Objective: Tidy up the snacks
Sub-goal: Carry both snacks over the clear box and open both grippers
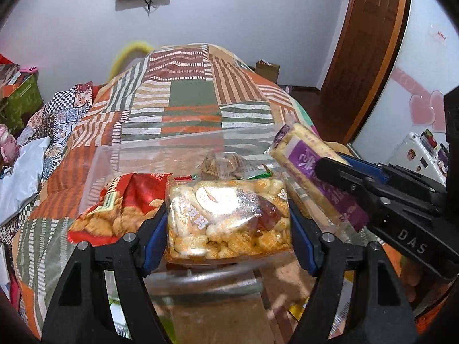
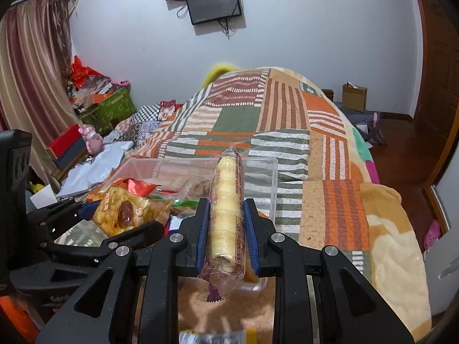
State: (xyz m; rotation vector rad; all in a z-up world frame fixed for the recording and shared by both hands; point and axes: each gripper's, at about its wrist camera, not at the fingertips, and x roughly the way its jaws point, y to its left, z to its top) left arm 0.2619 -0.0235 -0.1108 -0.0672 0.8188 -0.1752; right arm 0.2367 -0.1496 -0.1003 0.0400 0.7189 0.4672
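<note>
At the bottom centre of the left wrist view, the left gripper (image 1: 229,223) has its blue pads (image 1: 153,229) pressed on both sides of a clear bag of puffed snacks (image 1: 229,218), holding it just above the near edge of a clear bin (image 1: 114,154). Left of the bag, a red snack bag (image 1: 120,206) hangs over the bin's near wall, and small wrapped snacks (image 1: 226,166) lie inside the bin behind it. At the right of that frame the right gripper (image 1: 341,183) comes in, jaws clamped on a long purple-wrapped wafer pack (image 1: 312,166) tilted up toward the upper left. In the right wrist view, the wafer pack (image 2: 226,209) stands lengthwise between the closed pads at lower centre, its far end over the bin (image 2: 272,183). The left gripper (image 2: 126,218) with its bag (image 2: 126,215) sits at the lower left. Beyond lies a patchwork blanket (image 2: 275,109) on the bed, with screens (image 2: 212,3) on the wall at the top.
</note>
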